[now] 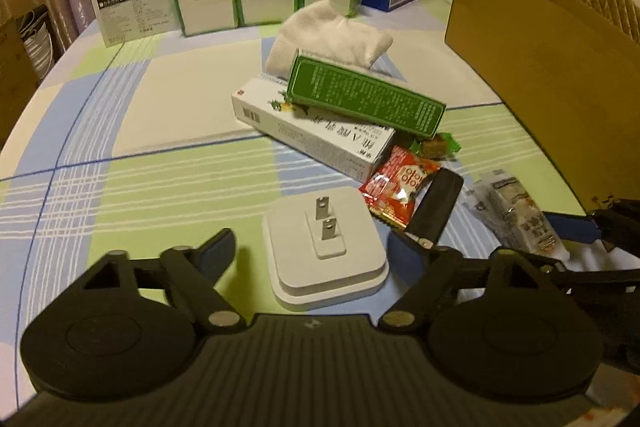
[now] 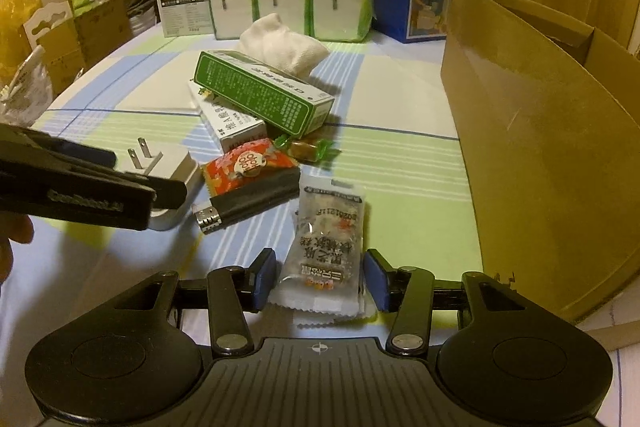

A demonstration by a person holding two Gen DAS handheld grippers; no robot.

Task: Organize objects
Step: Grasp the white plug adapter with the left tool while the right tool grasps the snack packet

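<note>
1. White and square, the plastic plug adapter [image 1: 326, 255] with two metal prongs pointing up lies at lower centre of the left wrist view, between the spread fingers of our left gripper [image 1: 316, 247], which touch nothing.
2. Our right gripper [image 2: 320, 283] is also spread, its blue pads on either side of the near end of a clear crinkled snack packet [image 2: 326, 251] at lower centre of the right wrist view; we see a small gap at each pad, so it is not pinching yet.
3. We judge the step in hand to be two pickups for the open brown cardboard box [image 2: 540, 131] at the right of the frame.
4. To do it well, we should lower the left fingers to the adapter's thicker base, not the prongs, and close squarely on flat sides.
5. For the packet, we should grip the filled body and not the thin sealed edge, which would likely slip.
6. A black lighter [image 2: 248, 203] and a red snack wrapper [image 2: 248, 167] lie just beside both targets, so we should lift straight up.
7. Farther up, a green carton [image 2: 264, 95] leans on a white carton [image 2: 234, 127], with a white cloth [image 2: 284, 47] behind.
</note>
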